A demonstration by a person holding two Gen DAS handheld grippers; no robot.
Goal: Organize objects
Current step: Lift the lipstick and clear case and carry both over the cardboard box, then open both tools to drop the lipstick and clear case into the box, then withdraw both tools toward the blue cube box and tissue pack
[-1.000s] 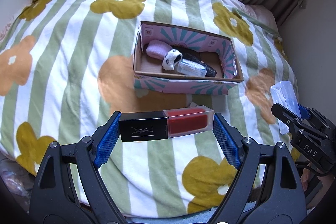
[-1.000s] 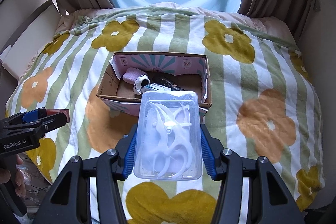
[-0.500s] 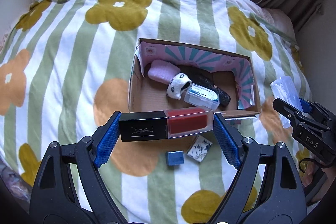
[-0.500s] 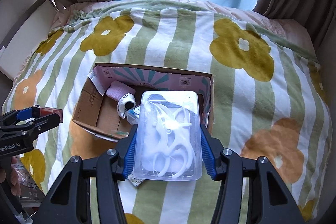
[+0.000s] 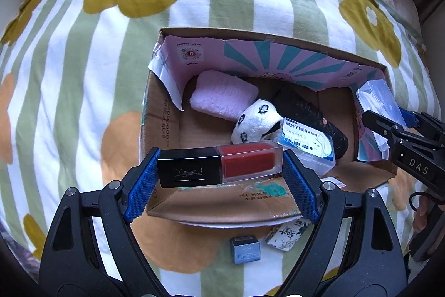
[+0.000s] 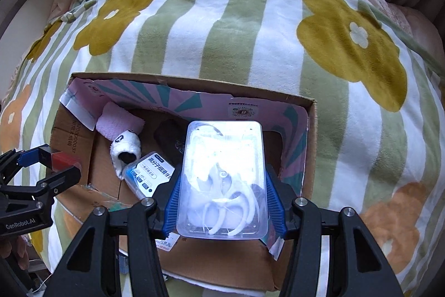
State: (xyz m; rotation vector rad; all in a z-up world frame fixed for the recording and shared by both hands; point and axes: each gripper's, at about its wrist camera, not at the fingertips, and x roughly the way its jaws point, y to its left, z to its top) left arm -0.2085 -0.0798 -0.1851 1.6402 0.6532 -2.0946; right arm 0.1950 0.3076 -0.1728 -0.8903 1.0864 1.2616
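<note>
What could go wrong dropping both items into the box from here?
1. The lipstick, gripped end to end by the left hand-held gripper, hangs over the box's near flap; released here, it might hit the flap and slide out.
2. The clear case in the right hand-held gripper could land on the floss box and tip.
</note>
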